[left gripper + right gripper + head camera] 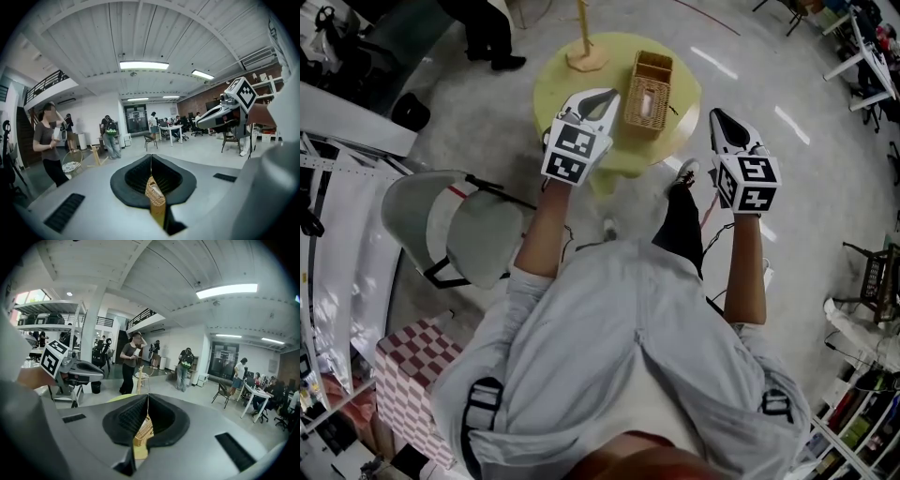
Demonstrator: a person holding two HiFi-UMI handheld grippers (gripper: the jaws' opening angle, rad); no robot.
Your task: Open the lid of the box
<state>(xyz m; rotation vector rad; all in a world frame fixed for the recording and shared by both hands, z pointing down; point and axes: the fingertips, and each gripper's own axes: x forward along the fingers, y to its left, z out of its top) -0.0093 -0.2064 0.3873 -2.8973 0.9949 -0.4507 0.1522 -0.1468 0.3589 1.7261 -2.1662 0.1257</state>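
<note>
A woven wicker box stands on a round yellow desk, lid down, contents hidden. The left gripper and right gripper hover nearby, fingers pressed together, empty.

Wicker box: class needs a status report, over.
Both shut, empty: left gripper, right gripper. On yellow table, wicker box, lid looks down. Beside it a wooden stand, not in the way.
</note>
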